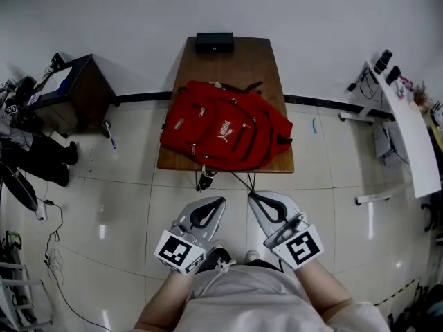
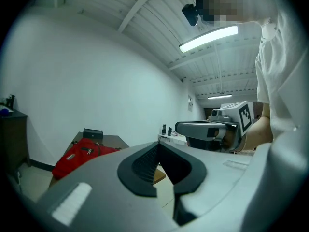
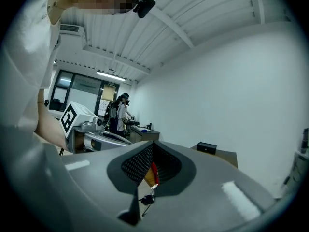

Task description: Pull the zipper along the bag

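- both jaws closed, left gripper (image 1: 222,200) and right gripper (image 1: 251,195) hover well short of the red bag (image 1: 225,126);
- pulled unbraced, the bag could slide off the near edge of the table (image 1: 239,57)

Open tile floor (image 1: 124,206) between you and the counter (image 1: 266,68) — free passage. Counter top: red backpack (image 1: 225,133) fills the near half; black box (image 1: 214,42) at the far edge. Straps (image 1: 203,179) dangle off the near edge. Flanks — dark cabinet (image 1: 76,92) left, white desk (image 1: 408,130) right.

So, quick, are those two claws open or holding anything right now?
Left gripper: closed, holding nothing.
Right gripper: closed, holding nothing.
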